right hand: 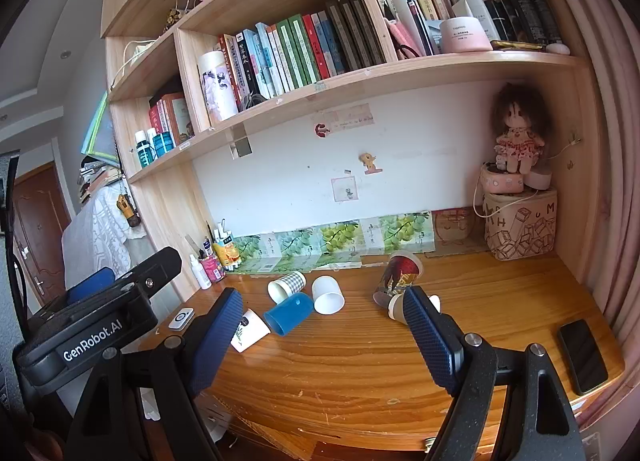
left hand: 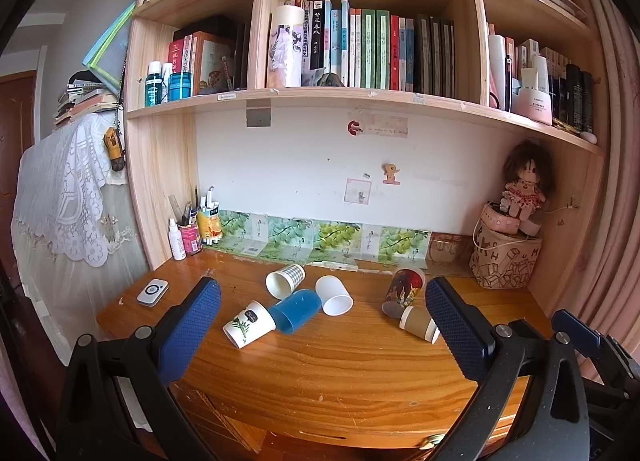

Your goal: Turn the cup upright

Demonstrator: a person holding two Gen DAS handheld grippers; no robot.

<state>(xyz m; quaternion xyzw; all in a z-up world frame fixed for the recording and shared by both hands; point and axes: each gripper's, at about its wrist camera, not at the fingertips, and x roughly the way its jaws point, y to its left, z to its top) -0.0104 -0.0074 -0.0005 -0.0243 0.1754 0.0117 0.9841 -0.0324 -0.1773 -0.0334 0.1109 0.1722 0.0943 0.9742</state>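
Observation:
Several cups lie on their sides on the wooden desk [left hand: 340,373]: a checked paper cup [left hand: 285,280], a plain white cup [left hand: 334,295], a blue plastic cup [left hand: 296,311], a white cup with a leaf print [left hand: 249,324], a red patterned cup [left hand: 403,291] and a brown paper cup [left hand: 420,324]. The same cups show in the right wrist view, among them the blue cup [right hand: 289,313] and the white cup [right hand: 328,295]. My left gripper [left hand: 322,293] is open and empty, held back above the desk's front. My right gripper [right hand: 324,307] is open and empty too.
A white remote [left hand: 152,292] lies at the desk's left. A black phone [right hand: 582,361] lies at its right edge. Pen pots and a spray bottle [left hand: 176,239] stand at the back left, a patterned box with a doll [left hand: 506,261] at the back right. Bookshelves hang above.

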